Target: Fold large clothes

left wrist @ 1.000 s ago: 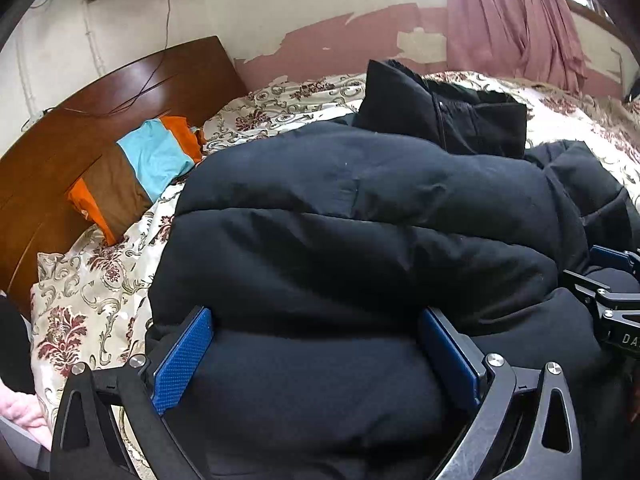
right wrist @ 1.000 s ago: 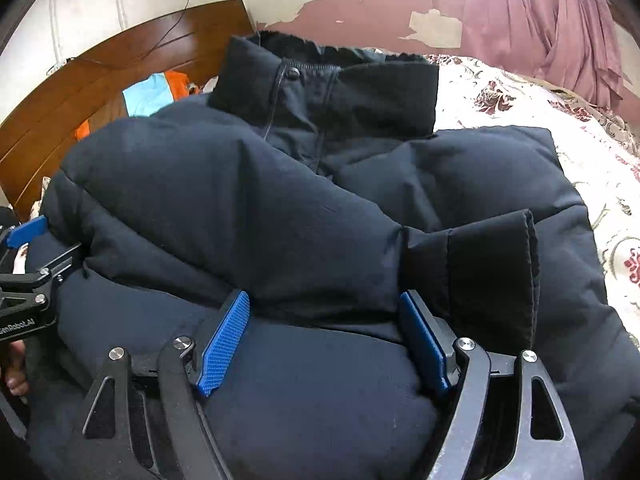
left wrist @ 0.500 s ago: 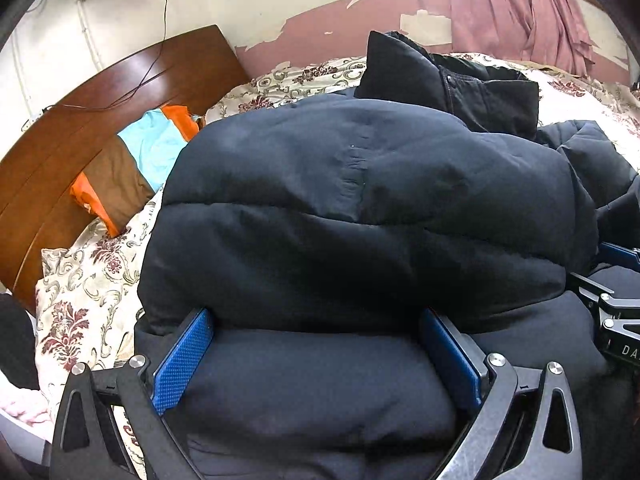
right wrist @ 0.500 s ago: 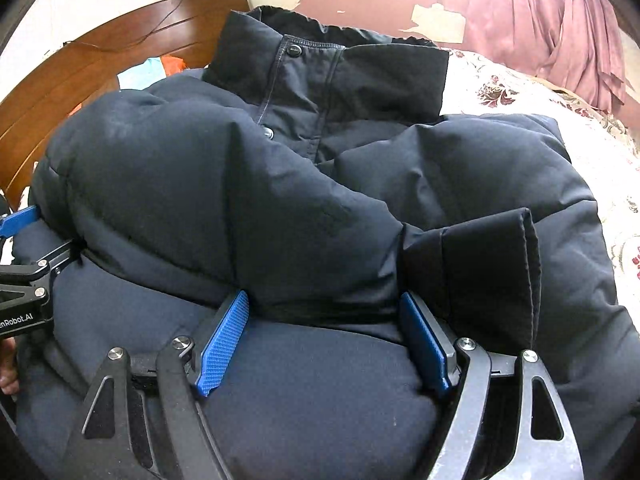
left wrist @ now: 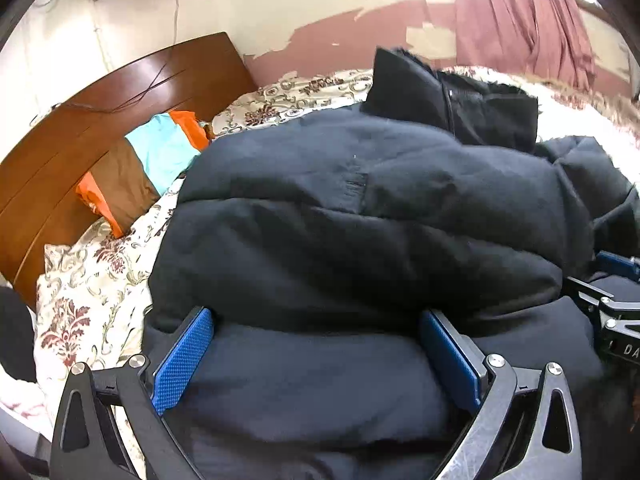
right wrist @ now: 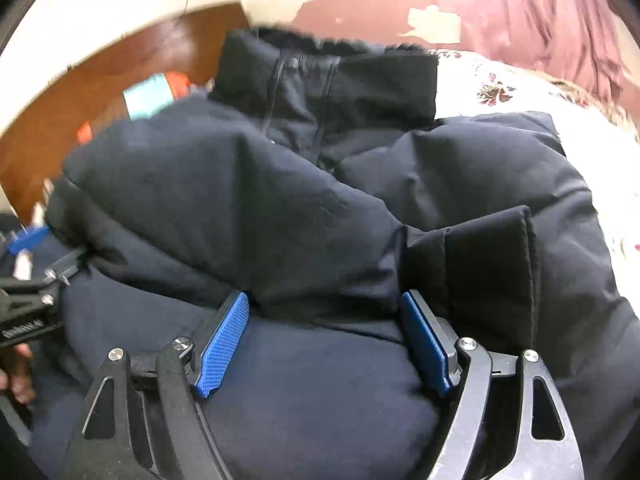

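Floral bedspread under black puffer jacket, its bulk clamped between both grippers' wide-spread fingers.

Left wrist view sits low and very close, looking forward between its own blue-padded fingers across the dark puffer jacket toward the wooden headboard and the peeling wall. Right wrist view is just as near, facing the same way over the jacket, collar straight ahead. Both share the jacket, headboard and pink curtain, and each catches the other gripper at its inner edge.
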`<state>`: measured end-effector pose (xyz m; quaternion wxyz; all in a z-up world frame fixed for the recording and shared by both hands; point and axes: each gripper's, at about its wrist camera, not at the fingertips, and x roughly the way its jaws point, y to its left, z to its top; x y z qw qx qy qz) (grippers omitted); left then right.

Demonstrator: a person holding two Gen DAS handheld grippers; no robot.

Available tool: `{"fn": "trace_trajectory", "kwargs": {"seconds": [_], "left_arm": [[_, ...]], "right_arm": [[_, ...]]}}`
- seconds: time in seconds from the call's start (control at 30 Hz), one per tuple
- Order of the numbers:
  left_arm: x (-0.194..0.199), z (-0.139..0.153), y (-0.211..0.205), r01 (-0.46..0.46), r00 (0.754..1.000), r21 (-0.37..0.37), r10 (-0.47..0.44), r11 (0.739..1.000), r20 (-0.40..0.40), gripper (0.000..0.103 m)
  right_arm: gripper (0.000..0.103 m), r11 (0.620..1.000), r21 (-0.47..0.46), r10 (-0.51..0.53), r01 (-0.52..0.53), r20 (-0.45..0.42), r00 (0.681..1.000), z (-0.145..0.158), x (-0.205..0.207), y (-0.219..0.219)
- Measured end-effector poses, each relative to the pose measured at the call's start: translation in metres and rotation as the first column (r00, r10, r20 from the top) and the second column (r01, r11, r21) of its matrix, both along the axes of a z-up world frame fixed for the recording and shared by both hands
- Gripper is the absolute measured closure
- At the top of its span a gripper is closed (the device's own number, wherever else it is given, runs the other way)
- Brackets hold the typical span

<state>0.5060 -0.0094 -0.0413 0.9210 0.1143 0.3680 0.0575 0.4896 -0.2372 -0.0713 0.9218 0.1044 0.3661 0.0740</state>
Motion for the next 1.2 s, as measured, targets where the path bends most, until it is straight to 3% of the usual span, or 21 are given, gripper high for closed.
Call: {"fn": "trace_trajectory", "kwargs": {"seconds": [0.17, 0.3, 0.43, 0.53, 0.6, 0.73, 0.97, 1.1, 1.2], "left_arm": [[-0.023, 0.029, 0.015, 0.008, 1.000, -0.177, -0.006, 0.984, 0.011, 0.000], [-0.057, 0.041, 0.025, -0.044, 0.999, -0.306, 0.042, 0.951, -0.015, 0.000], [-0.130, 0.035, 0.025, -0.028, 0.999, -0.459, 0.036, 0.888, 0.009, 0.000], [-0.177, 0.034, 0.018, -0.015, 1.000, -0.512, 0.013, 0.859, -0.007, 0.000], [-0.201, 0.035, 0.011, 0.007, 0.999, -0.516, -0.026, 0.856, -0.029, 0.000], [-0.234, 0.044, -0.002, 0.041, 0.988, -0.466, -0.106, 0.884, -0.115, 0.000], [-0.299, 0.079, -0.006, 0.021, 0.989, -0.399, -0.078, 0.917, -0.128, 0.000], [-0.315, 0.091, -0.018, 0.154, 0.975, -0.327, -0.197, 0.933, -0.105, 0.000], [-0.311, 0.087, -0.027, 0.213, 0.956, -0.269, -0.257, 0.939, -0.141, 0.000]], "right_arm": [[0.022, 0.990, 0.130, -0.057, 0.051, 0.044, 0.997, 0.029, -0.056, -0.030], [0.017, 0.993, 0.111, -0.036, 0.033, 0.024, 0.999, 0.044, -0.094, -0.039], [0.016, 0.995, 0.097, 0.006, -0.004, -0.015, 1.000, 0.052, -0.136, -0.047], [0.012, 0.996, 0.093, 0.019, -0.015, -0.046, 0.999, 0.061, -0.169, -0.053], [0.012, 0.996, 0.088, 0.036, -0.029, -0.079, 0.996, 0.064, -0.189, -0.054], [0.012, 0.990, 0.124, 0.084, -0.070, -0.114, 0.990, 0.075, -0.231, -0.053], [0.011, 0.980, 0.130, 0.174, -0.153, -0.173, 0.969, 0.094, -0.289, -0.050], [0.010, 0.970, 0.144, 0.224, -0.195, -0.224, 0.949, 0.085, -0.302, -0.052], [0.010, 0.972, 0.134, 0.222, -0.191, -0.279, 0.934, 0.070, -0.296, -0.057]]}}
